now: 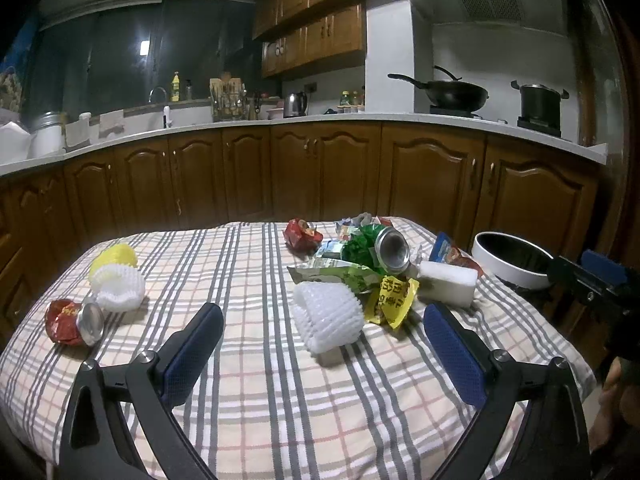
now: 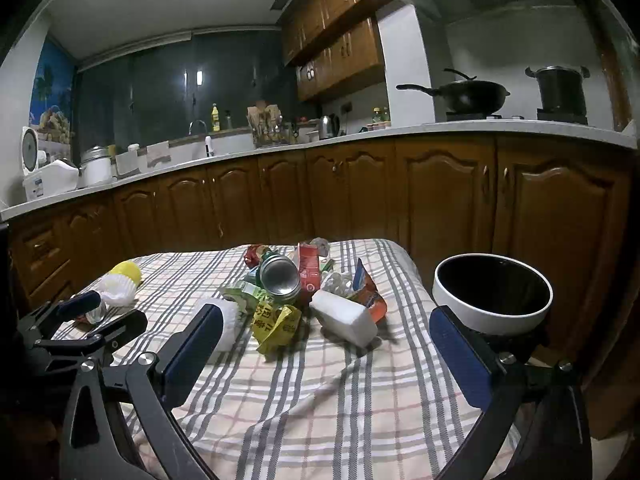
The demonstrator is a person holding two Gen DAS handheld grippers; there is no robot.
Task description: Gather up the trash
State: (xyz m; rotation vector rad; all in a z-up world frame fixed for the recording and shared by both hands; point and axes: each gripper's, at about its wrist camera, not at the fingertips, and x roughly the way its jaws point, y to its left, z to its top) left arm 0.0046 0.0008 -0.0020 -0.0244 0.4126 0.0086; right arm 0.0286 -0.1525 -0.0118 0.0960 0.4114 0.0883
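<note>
Hand-held gripper (image 2: 326, 354) fingers cropped below.

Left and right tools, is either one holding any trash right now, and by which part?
Nothing is held: the left tool and right tool are both open.

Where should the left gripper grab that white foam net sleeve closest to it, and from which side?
Grip the white foam net sleeve across its rounded middle, coming straight in from the near side. It lies on its side between the open left gripper fingers, soft enough to squeeze.
</note>
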